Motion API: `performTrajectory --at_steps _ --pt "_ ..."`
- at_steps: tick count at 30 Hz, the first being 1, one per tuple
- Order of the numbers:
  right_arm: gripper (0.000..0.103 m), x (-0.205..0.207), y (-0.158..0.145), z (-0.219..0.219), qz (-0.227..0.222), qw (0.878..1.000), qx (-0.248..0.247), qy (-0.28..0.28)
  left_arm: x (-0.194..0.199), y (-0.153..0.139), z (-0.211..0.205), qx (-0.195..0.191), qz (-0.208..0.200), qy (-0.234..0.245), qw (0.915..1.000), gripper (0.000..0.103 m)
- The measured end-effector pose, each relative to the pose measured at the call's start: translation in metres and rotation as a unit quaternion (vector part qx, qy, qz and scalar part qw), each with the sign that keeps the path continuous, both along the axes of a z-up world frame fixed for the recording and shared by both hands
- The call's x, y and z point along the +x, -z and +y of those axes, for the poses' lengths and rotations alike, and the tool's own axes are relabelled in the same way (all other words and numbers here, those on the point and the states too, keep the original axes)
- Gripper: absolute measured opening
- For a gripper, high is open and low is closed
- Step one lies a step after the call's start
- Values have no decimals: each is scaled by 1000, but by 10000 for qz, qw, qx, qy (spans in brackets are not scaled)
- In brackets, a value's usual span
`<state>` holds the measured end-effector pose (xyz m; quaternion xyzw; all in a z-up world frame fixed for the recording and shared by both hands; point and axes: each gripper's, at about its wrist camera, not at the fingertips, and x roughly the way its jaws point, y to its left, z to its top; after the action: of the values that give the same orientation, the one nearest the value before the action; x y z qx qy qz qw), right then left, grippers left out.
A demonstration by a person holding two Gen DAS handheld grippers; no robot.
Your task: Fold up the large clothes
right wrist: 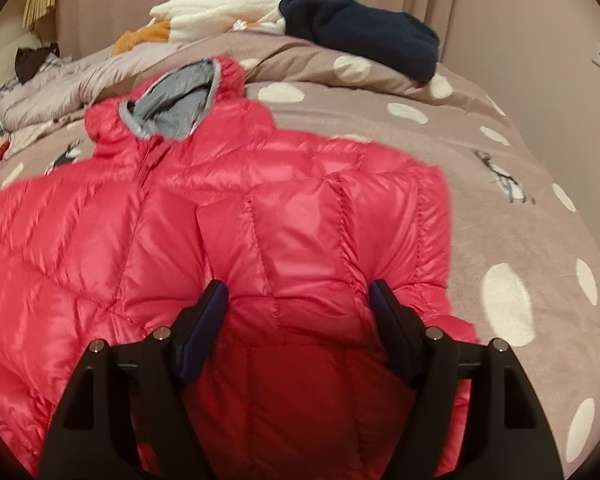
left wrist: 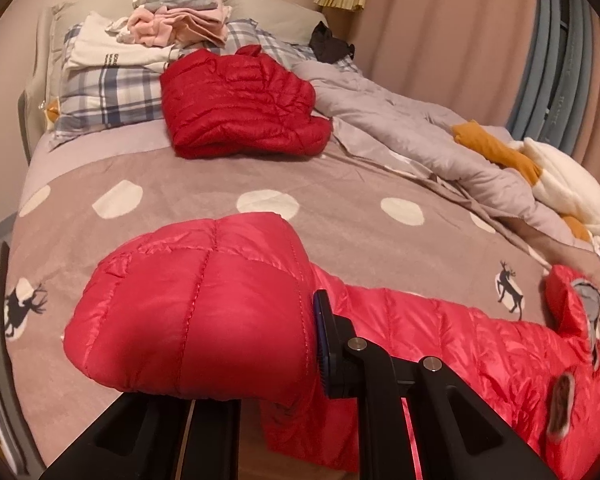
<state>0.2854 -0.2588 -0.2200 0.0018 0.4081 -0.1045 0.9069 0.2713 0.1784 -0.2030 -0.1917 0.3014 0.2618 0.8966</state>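
On the dotted blanket [right wrist: 500, 208]: one pink puffer jacket [right wrist: 220, 208]. My left gripper [left wrist: 260, 344] pinches its sleeve [left wrist: 196, 304]. My right gripper [right wrist: 296, 304] spreads wide over it, holding nothing.

Polka-dot bed [right wrist: 500, 216], pink jacket [right wrist: 228, 216], folded red jacket [left wrist: 244, 104]

Near puffer jacket [right wrist: 220, 220] showing bright red, grey hood lining [right wrist: 176, 108]; bedspread [left wrist: 220, 176] showing taupe, cream dots, dark deer; far pillow [left wrist: 108, 92] showing blue-white plaid.
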Motion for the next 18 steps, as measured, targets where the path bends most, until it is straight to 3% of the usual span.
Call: performTrajectory --at_steps 5,9,11,14,15,18 --pt "75 -22 -33 -34 -375 9985 139 367 4 -23 -20 251 -243 142 9993 10" --pt "78 -49 -65 -70 -762 9938 45 813 8 -57 -77 782 -622 809 9917 10" --pt "79 -61 -75 -85 -873 9907 32 1045 6 -71 -115 871 -772 1377 9836 10" --pt "80 -73 -82 -104 -929 9862 14 1370 -5 -78 -182 1118 -923 2241 9637 10" --pt "80 -77 -82 -110 -927 9848 -7 1470 -7 -76 -203 1182 -857 2396 9598 10" --pt "80 -82 -79 -120 -833 9827 12 1656 -10 -66 -242 1196 -344 2340 9642 11"
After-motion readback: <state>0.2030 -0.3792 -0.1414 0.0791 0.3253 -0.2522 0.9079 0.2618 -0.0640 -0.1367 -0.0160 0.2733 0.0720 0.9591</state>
